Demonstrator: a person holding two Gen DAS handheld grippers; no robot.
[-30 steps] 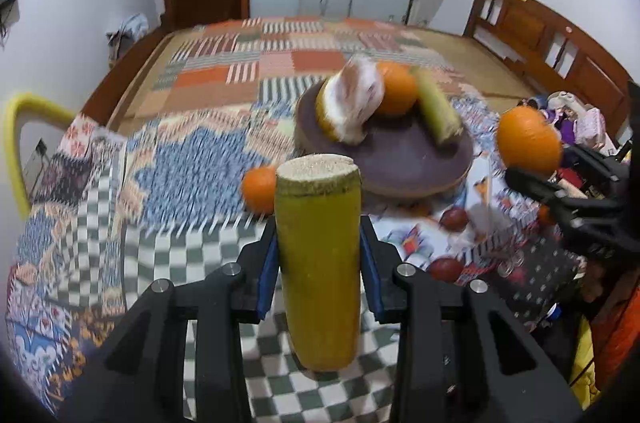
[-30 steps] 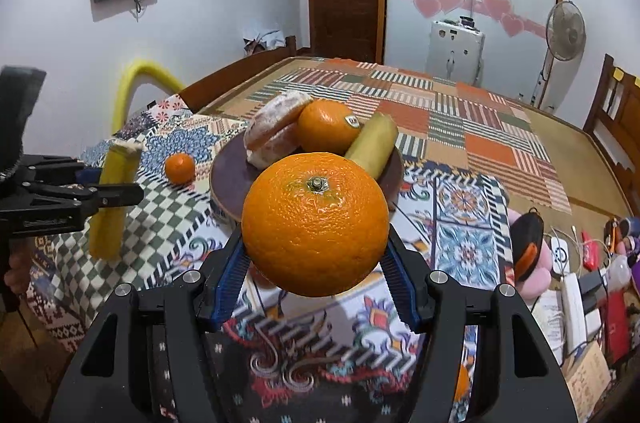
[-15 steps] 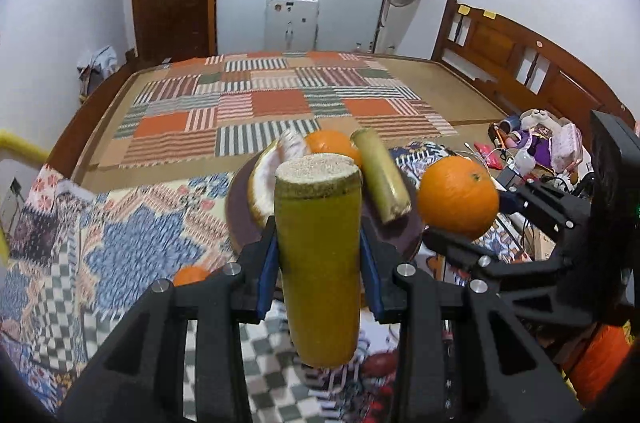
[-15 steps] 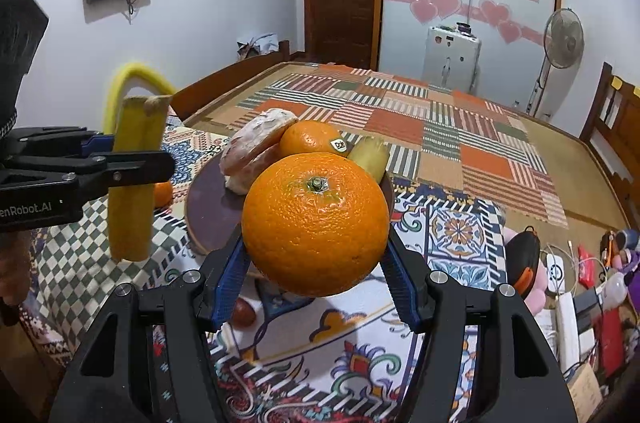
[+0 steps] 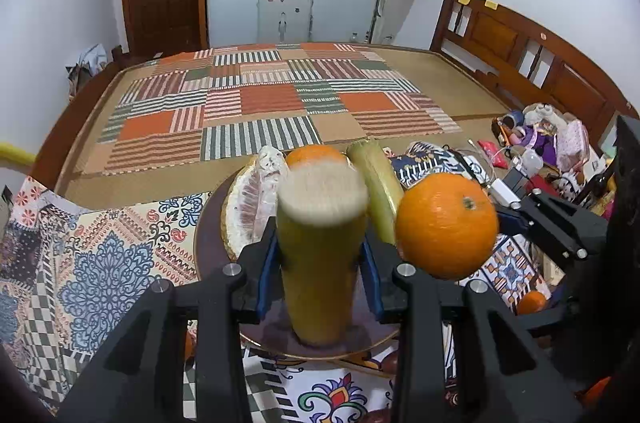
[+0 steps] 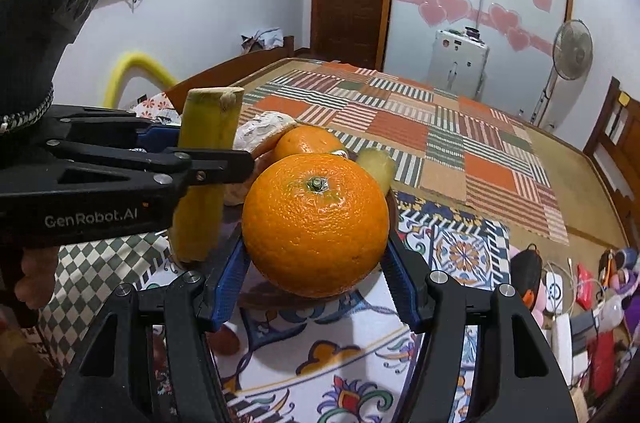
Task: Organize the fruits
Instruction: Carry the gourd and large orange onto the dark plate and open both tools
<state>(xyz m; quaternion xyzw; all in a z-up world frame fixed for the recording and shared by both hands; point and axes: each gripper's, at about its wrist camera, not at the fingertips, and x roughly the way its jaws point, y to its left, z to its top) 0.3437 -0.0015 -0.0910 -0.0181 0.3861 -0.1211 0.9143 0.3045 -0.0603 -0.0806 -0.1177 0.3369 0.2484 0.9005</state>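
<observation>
My left gripper (image 5: 320,255) carries the white lettering "GenRobot.AI" along its black plastic side, readable from my right wrist. Its jaws pinch an upright yellow-green cane stick (image 5: 320,255), a smooth cylinder with a pale, fibrous, flat-cut top; the blue ribbed pads (image 5: 267,273) press its sides. The stick hangs over the near part of a round dark-purple plate (image 5: 206,247) that sits on a patterned cloth (image 5: 104,263) spread over the near end of the bed.

On the plate, from left to right, lie a peeled pomelo piece (image 5: 250,207) with a thick spongy rind and pinkish pulp, a second orange (image 5: 314,155) wearing a small sticker I cannot read, and another cane stick (image 5: 378,191) lying slanted toward the plate's far right rim.

Further right, my right gripper (image 6: 316,259) holds a big orange (image 6: 316,223) between its jaws, stem end facing the camera, skin pebbled and glossy. It hangs above the plate's right edge, just beside the stick in my left jaws.
</observation>
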